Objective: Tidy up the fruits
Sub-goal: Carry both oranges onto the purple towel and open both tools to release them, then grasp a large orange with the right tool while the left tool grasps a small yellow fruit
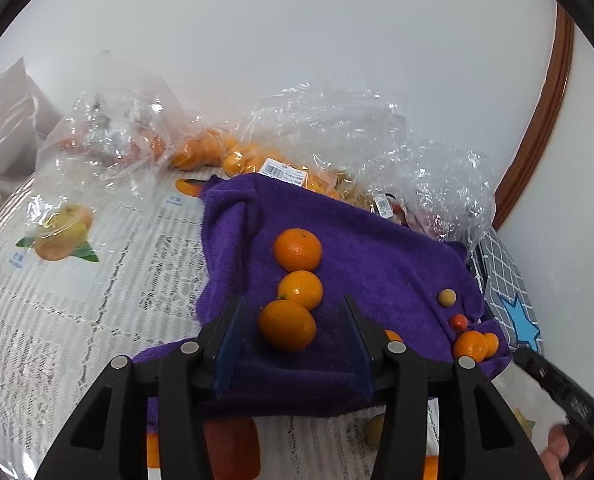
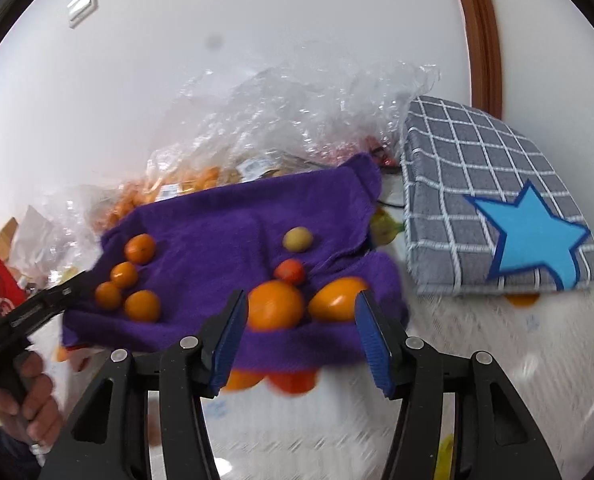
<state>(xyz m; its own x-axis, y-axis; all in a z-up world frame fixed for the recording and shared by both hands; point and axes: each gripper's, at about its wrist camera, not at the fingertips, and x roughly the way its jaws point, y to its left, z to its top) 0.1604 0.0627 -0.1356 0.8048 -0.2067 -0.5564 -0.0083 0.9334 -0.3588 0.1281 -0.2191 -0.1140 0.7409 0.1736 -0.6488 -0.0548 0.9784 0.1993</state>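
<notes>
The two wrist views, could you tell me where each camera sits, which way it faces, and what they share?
Left wrist: sits on the left gripper, open, facing a row of three oranges on the purple towel.
Right wrist: sits on the right gripper, open, facing two larger oranges; the person's left hand shows at lower left.
Shared: towel, plastic bags, checked cushion.

A lace-patterned tablecloth (image 1: 57, 320) is covering the surface. A purple towel (image 1: 377, 264), clear plastic bags (image 1: 109, 128) and a grey checked cushion (image 2: 477, 168) are lying on it.
</notes>
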